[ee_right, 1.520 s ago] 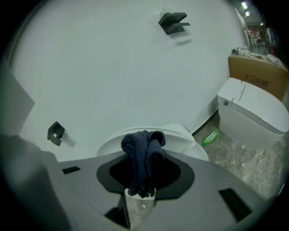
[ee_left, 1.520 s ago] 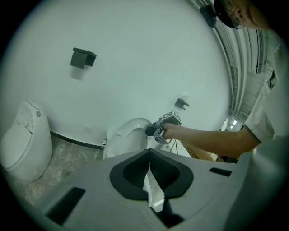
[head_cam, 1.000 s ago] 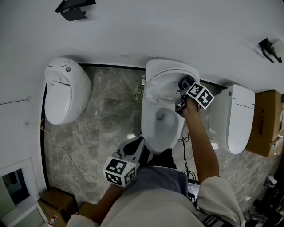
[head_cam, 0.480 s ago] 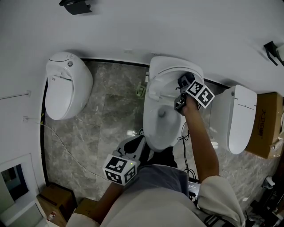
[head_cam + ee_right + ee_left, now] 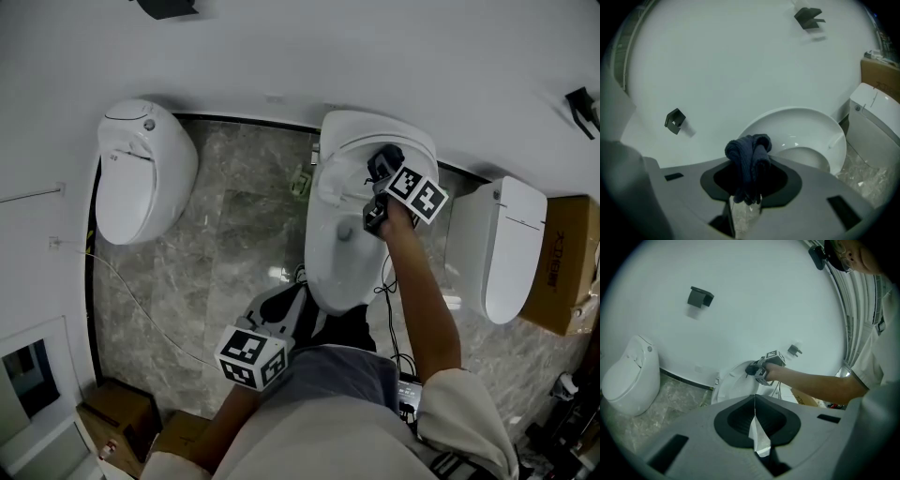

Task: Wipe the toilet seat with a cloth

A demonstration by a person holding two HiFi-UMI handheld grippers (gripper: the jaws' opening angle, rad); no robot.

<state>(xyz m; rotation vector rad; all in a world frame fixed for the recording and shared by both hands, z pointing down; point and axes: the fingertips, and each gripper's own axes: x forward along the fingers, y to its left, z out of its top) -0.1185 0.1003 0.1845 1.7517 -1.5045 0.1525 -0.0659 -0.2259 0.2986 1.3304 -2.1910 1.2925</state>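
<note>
**A:** Item one, the cloth: where is it, and how would it handle?

**B:** It is dark and bunched, pinched in the right claw. The jaws are closed on its lower folds and the free end bulges past the tips. It hangs over the back of the seat, just in front of the raised lid. I can't tell whether it touches. I judge it soft, light and limp. It is best gripped by the bunched middle, as here, which leaves a broad pad to rub with.

**A:** Item two, the other claw?

**B:** The left claw has its jaws together with nothing in them. It is low by the person's body, well apart from the toilet.

**A:** Containers?

**B:** In the bowl only the drain shows. A box stands at far right, its contents hidden.
</note>
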